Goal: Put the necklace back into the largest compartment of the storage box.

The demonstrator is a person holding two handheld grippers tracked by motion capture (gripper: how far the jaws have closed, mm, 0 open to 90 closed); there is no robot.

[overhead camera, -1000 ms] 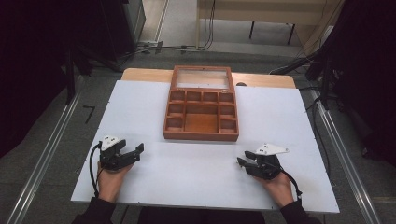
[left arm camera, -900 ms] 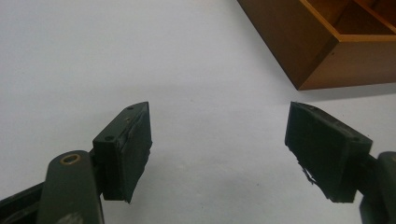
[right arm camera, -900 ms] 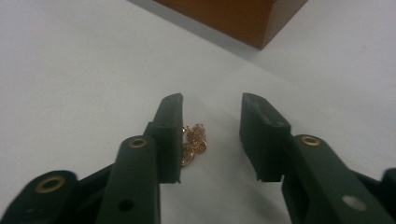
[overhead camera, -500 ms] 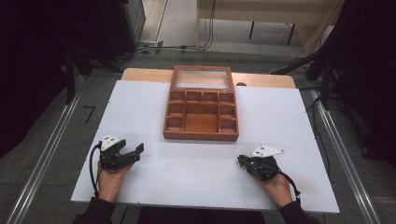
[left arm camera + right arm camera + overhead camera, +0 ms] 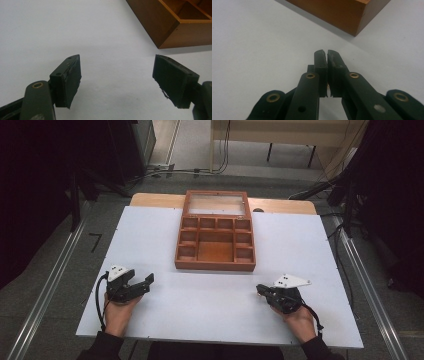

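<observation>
A brown wooden box with several empty compartments and a clear-paned lid laid open at the back stands at the middle of the white table. My left gripper rests near the front left, open, with nothing between its jaws. A corner of the box lies ahead to its right. My right gripper rests near the front right, its jaws pressed together on nothing. The box's front corner lies just ahead of it.
The white table ends at a wooden strip behind the box. Metal rails run along the floor on both sides. Cables lie on the floor beyond the table.
The right gripper's jaws have closed from open to shut. The left gripper has stayed in place, open.
</observation>
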